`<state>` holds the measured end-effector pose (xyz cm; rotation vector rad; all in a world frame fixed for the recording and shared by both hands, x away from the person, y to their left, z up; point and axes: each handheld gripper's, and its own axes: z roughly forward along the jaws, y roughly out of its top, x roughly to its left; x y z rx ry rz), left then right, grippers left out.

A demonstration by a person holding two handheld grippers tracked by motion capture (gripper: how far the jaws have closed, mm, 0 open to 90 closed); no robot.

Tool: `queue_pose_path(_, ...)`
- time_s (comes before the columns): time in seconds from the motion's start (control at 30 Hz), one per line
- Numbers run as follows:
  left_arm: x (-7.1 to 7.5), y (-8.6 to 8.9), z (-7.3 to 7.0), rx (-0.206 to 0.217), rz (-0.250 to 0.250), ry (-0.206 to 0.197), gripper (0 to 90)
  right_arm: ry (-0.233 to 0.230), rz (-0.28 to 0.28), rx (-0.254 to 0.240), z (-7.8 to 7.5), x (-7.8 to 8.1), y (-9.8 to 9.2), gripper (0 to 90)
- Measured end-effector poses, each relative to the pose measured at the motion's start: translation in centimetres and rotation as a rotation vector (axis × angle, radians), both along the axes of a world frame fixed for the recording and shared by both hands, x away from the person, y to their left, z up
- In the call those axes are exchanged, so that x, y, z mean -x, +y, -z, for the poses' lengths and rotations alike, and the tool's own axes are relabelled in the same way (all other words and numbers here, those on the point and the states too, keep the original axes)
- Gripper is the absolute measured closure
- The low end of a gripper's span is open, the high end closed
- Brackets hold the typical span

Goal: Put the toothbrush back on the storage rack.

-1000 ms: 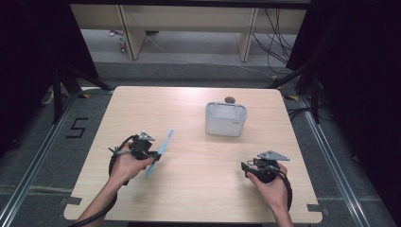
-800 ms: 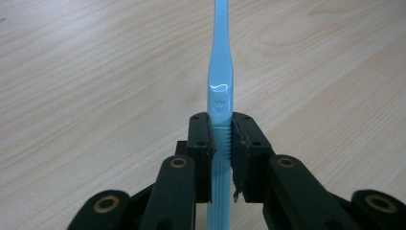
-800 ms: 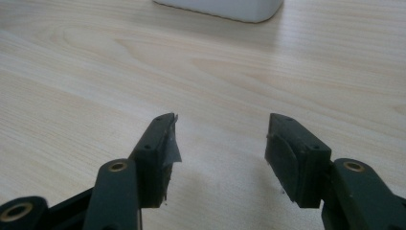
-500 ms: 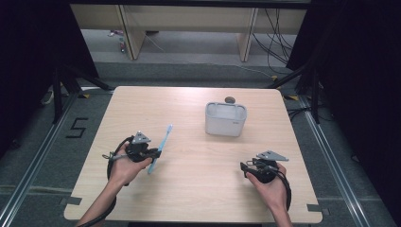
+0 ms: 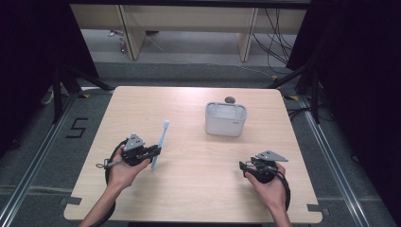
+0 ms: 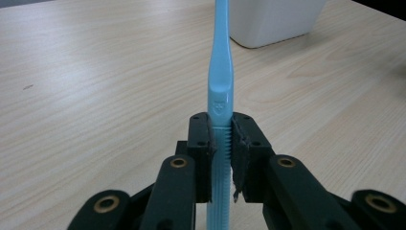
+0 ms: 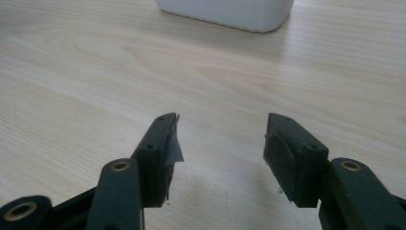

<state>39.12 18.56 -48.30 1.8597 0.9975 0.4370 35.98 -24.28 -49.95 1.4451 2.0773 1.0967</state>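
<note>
light-blue plastic toothbrush (image 5: 160,143), clamped low on its handle in the left hand-held gripper (image 5: 152,152), has swung from slanted to nearly straight up the pale wooden desk (image 5: 189,194), probably lining up for the white rectangular plastic holder (image 5: 225,119); right hand-held gripper (image 5: 245,166) gapes empty.

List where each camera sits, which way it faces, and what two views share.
High view: above the person's side, looking forward and down on the table; forearms, left gripper, right gripper.
Left gripper view: along jaws shut on the blue toothbrush.
Right gripper view: along open jaws toward the white container.
Both gripper views share that container.
</note>
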Motion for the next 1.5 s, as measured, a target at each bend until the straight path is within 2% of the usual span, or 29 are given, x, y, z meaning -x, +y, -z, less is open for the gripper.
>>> queue_pose_path(0.03,0.1,0.0,0.1,0.016,-0.003,-0.011,78.1,-0.01,0.007,0.004,0.0,0.0,0.1,46.4)
queue_pose_path(0.07,0.1,0.1,0.1,0.014,-0.004,-0.022,78.1,-0.013,0.002,0.014,-0.1,0.0,0.1,46.5)
queue_pose_path(0.13,0.3,0.2,0.2,0.03,-0.01,-0.05,78.1,0.006,-0.001,-0.017,0.0,0.1,0.3,46.9)
queue_pose_path(0.23,0.5,0.2,0.3,0.056,-0.013,-0.082,78.1,-0.014,-0.003,-0.008,0.1,0.0,0.4,47.4)
queue_pose_path(0.27,0.6,0.2,0.3,0.061,-0.014,-0.091,78.1,-0.015,-0.011,-0.031,0.1,0.0,0.5,47.5)
queue_pose_path(0.3,0.7,0.1,0.4,0.068,-0.017,-0.104,78.1,-0.02,0.003,-0.02,0.1,0.0,0.6,47.7)
queue_pose_path(0.33,0.7,0.1,0.4,0.073,-0.011,-0.113,78.1,-0.017,-0.008,-0.013,0.0,0.0,0.7,47.9)
queue_pose_path(0.37,0.8,0.1,0.4,0.081,-0.015,-0.119,78.1,-0.044,-0.008,-0.001,0.0,0.0,0.6,48.1)
queue_pose_path(0.4,0.8,0.1,0.4,0.082,-0.017,-0.127,78.1,-0.034,0.007,-0.027,0.0,0.1,0.9,48.2)
queue_pose_path(0.43,0.9,0.0,0.4,0.083,-0.018,-0.13,78.1,-0.054,-0.021,-0.02,0.0,-0.1,0.7,48.5)
queue_pose_path(0.53,1.0,-0.1,0.5,0.101,-0.015,-0.152,78.1,-0.072,-0.026,-0.043,-0.2,0.1,0.9,49.5)
queue_pose_path(0.57,1.1,-0.1,0.5,0.095,-0.011,-0.153,78.1,-0.077,-0.031,-0.038,-0.2,0.1,1.0,50.0)
queue_pose_path(0.63,1.1,-0.3,0.5,0.101,-0.008,-0.162,78.1,-0.074,-0.028,-0.057,-0.5,0.3,1.3,50.6)
queue_pose_path(0.7,1.2,-0.4,0.5,0.105,-0.003,-0.164,78.1,-0.099,-0.043,-0.037,-0.5,0.2,1.3,51.1)
queue_pose_path(0.77,1.3,-0.6,0.5,0.108,-0.001,-0.165,78.1,-0.088,-0.056,-0.059,-0.5,0.2,1.4,51.7)
queue_pose_path(0.8,1.3,-0.6,0.5,0.109,-0.001,-0.168,78.1,-0.092,-0.037,-0.039,-0.4,0.1,1.6,52.1)
queue_pose_path(0.83,1.3,-0.7,0.6,0.118,0.005,-0.176,78.1,-0.068,-0.034,-0.061,-0.6,0.4,1.7,52.6)
queue_pose_path(0.87,1.3,-0.8,0.6,0.117,0.006,-0.176,78.1,-0.116,-0.044,-0.02,-0.3,0.1,1.7,53.2)
queue_pose_path(0.93,1.4,-1.0,0.6,0.127,0.012,-0.182,78.1,-0.089,-0.054,-0.043,-0.5,0.3,2.0,54.1)
queue_pose_path(0.97,1.4,-1.0,0.6,0.127,0.015,-0.182,78.1,-0.113,-0.058,-0.024,-0.4,0.2,2.0,54.3)
queue_pose_path(1.03,1.4,-1.2,0.6,0.129,0.021,-0.188,78.1,-0.078,-0.054,-0.054,-0.6,0.4,2.4,54.7)
queue_pose_path(1.07,1.5,-1.3,0.6,0.132,0.021,-0.186,78.1,-0.091,-0.058,-0.062,-0.5,0.3,2.5,54.9)
queue_pose_path(1.1,1.6,-1.3,0.6,0.123,0.021,-0.185,78.1,-0.108,-0.067,-0.034,-0.6,0.2,2.5,55.1)
queue_pose_path(1.13,1.6,-1.4,0.6,0.12,0.025,-0.185,78.1,-0.093,-0.06,-0.055,-0.5,0.3,2.9,55.3)
queue_pose_path(1.3,1.7,-1.7,0.7,0.124,0.03,-0.19,78.1,-0.12,-0.086,-0.067,-1.0,0.1,3.8,57.1)
queue_pose_path(1.33,1.7,-1.7,0.6,0.123,0.033,-0.193,78.1,-0.112,-0.087,-0.095,-1.1,0.2,4.0,57.3)
queue_pose_path(1.43,1.7,-1.9,0.6,0.128,0.036,-0.197,78.1,-0.139,-0.101,-0.084,-1.4,0.1,4.7,58.3)
queue_pose_path(1.47,1.7,-2.0,0.6,0.131,0.038,-0.198,78.1,-0.12,-0.113,-0.106,-1.6,0.2,4.9,58.6)
queue_pose_path(1.5,1.7,-2.2,0.7,0.141,0.046,-0.203,78.1,-0.123,-0.111,-0.126,-1.6,0.2,5.2,58.8)
